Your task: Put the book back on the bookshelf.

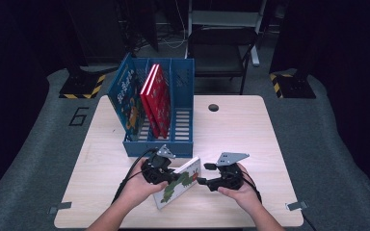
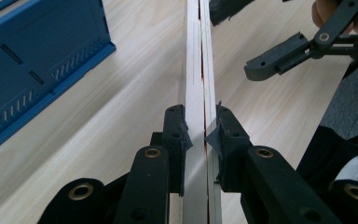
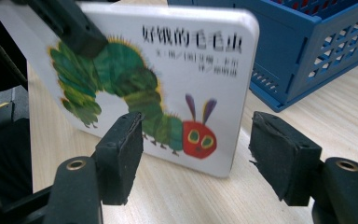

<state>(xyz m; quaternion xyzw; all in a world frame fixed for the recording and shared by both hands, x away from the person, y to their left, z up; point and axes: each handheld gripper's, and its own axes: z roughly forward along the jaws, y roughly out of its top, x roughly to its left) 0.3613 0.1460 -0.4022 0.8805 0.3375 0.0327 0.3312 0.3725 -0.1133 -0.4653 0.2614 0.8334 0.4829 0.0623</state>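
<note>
A white board book (image 1: 183,182) with a green caterpillar on its cover stands on edge near the table's front, tilted. My left gripper (image 1: 165,174) is shut on it. In the left gripper view both pads (image 2: 177,135) press the book's thin edge (image 2: 197,70) from either side. My right gripper (image 1: 203,174) sits just right of the book, jaws open and apart from it. In the right gripper view the cover (image 3: 168,70) faces me beyond my open right gripper (image 3: 196,142), with a left gripper finger (image 3: 74,28) on the cover's upper left.
A blue file rack (image 1: 183,144) with three slots stands behind the book on the wooden table (image 1: 250,139). A blue book (image 1: 125,96) leans in its left slot and red books (image 1: 156,98) in the middle. A black chair (image 1: 219,53) is beyond the table.
</note>
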